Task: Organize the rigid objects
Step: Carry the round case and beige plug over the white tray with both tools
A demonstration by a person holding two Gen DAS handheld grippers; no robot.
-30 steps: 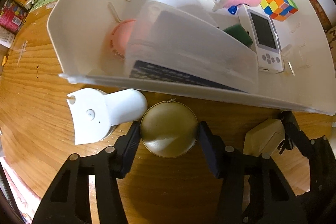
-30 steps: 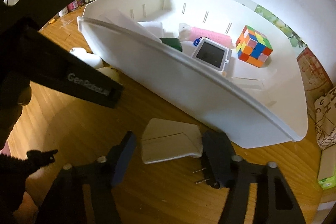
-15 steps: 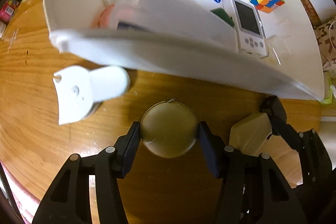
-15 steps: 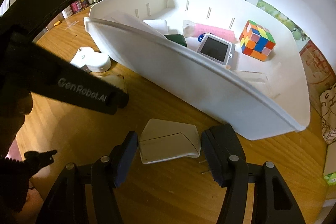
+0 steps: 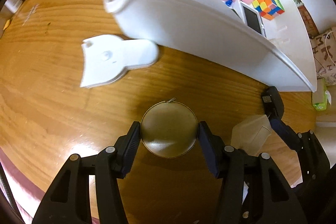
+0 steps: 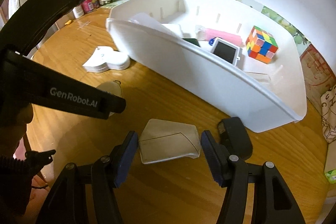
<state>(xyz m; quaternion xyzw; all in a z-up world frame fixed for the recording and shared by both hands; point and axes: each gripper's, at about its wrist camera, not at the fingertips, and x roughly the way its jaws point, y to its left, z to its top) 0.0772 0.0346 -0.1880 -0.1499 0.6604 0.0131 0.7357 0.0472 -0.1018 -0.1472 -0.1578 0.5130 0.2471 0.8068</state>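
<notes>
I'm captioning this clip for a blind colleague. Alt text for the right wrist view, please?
The right gripper clamps a white charger above a wooden table. Behind stands a white bin holding a Rubik's cube.

glossy wood table (image 5: 63, 119); brass-look metal tin (image 5: 169, 129); smooth white plastic bin (image 6: 210, 81).

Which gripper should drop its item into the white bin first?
Right, probably. The right gripper, shut on the white adapter, sits beside the white bin wall. The left gripper holds the round gold tin farther out.
</notes>
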